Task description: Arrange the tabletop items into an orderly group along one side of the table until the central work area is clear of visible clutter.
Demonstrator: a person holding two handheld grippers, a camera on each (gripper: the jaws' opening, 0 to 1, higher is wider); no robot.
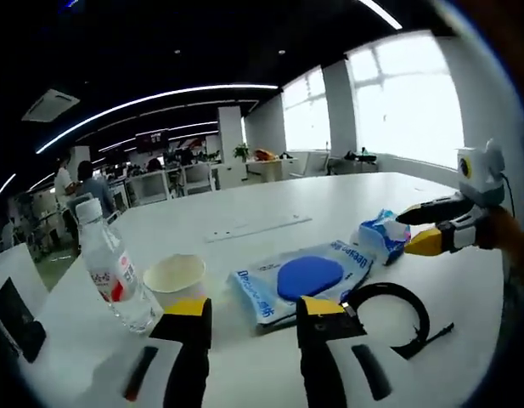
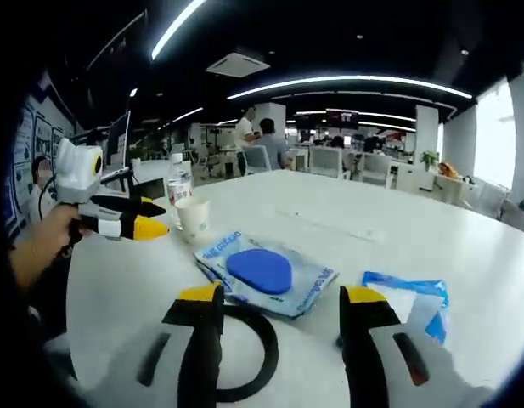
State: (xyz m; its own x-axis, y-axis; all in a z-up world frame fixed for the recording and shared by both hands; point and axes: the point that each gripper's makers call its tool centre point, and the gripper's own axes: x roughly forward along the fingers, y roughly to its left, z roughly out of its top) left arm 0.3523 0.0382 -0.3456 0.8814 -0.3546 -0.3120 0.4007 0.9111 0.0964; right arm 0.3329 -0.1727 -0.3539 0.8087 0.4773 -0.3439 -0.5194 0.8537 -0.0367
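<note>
Above white table (image 1: 270, 208): left tongs (image 1: 253, 310) wide, empty; right tongs (image 2: 280, 297) wide, over black ring (image 2: 245, 348).

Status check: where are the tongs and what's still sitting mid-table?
Left tongs open, empty, over table. Right tongs open, empty. Blue-disc packet, black ring, tissue pack, paper cup, water bottle ungrouped. Nothing blocking.

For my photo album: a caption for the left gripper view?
Open left gripper faces a water bottle, paper cup and blue pouch.

opposing low views, shared blue pouch (image 1: 300, 278)
</note>
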